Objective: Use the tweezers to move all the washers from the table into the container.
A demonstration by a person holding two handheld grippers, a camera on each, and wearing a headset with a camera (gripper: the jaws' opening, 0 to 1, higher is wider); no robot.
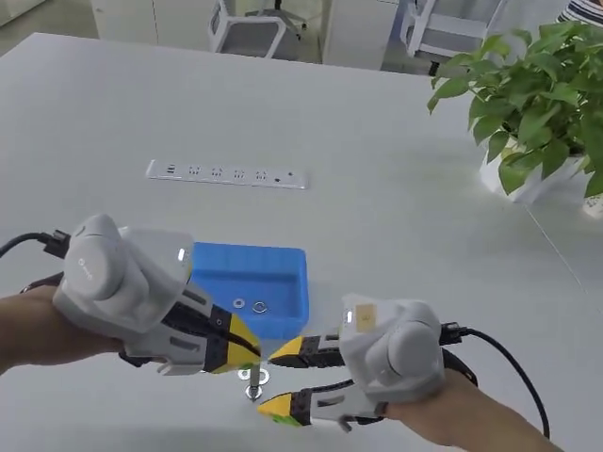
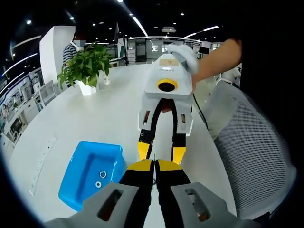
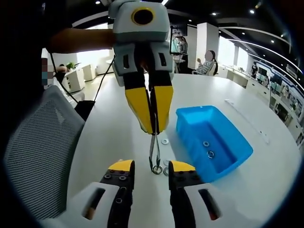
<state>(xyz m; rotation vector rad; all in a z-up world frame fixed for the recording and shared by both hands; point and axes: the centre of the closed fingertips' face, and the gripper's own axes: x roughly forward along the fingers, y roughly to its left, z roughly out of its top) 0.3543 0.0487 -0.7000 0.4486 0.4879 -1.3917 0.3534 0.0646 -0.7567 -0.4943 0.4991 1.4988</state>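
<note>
With the left gripper point(image 3: 151, 116) clenched on the tweezers point(image 3: 154, 147) and the right gripper point(image 3: 152, 165) released, the washer point(image 1: 254, 378) at their tips, on the table at six o'clock of the container point(image 1: 283, 254) in the head view, may slip from a shallow pinch.

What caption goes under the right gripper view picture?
Left hand-held gripper pinches tweezers at a washer beside the blue container.

No legible text or labels

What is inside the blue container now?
Two washers lie on the floor of the blue container. In the head view the left hand-held gripper covers its near-left corner.
</note>
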